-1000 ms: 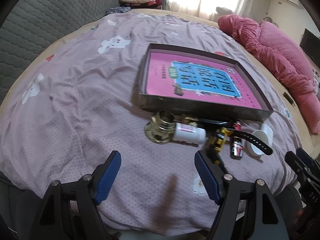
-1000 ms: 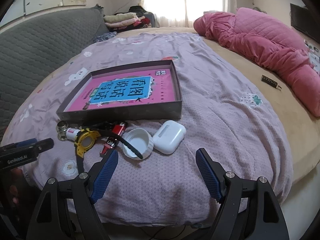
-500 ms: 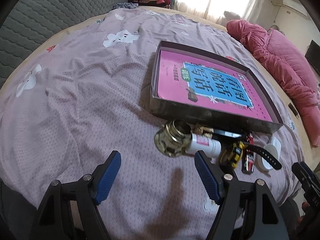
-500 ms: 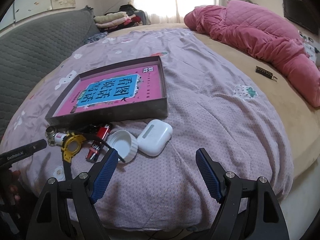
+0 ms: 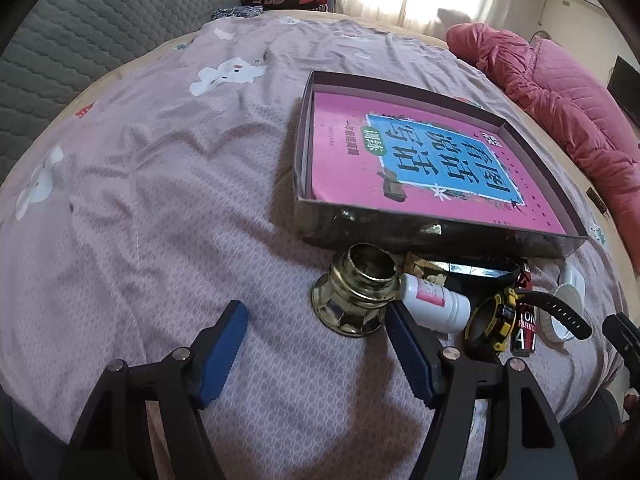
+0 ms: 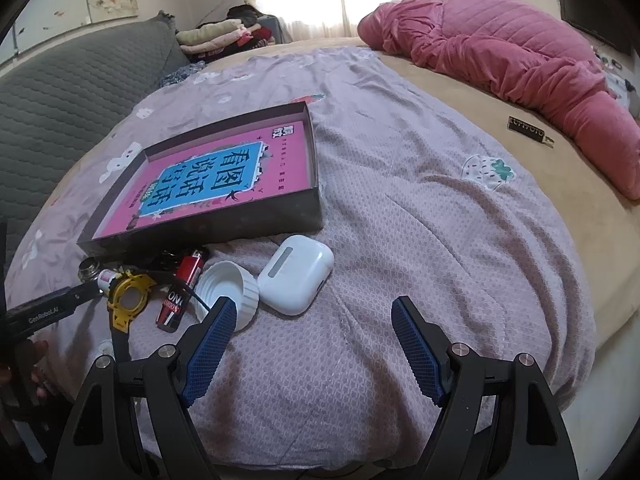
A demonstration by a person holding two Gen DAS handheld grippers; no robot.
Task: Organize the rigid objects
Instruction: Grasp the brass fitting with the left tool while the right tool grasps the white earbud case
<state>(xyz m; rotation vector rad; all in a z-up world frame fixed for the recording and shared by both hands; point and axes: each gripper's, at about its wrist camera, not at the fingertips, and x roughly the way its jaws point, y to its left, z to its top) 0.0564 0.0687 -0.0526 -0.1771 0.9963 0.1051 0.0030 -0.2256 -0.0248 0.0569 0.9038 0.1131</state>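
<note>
Your left gripper has come down closer to the brass cup, which sits on the bedspread just in front of the box. Its fingers are apart, beginning to close on nothing yet. Your right gripper, fingers apart and empty, now hangs nearer the earbud case. Both pickups look imminent.

Large Chinese title 看图说话写话 on the blue panel of the pink book in the box, frame centre-left. "GenRobot.AI" on the left gripper, lower left. "FASHION" on the red lighter, lower right.
</note>
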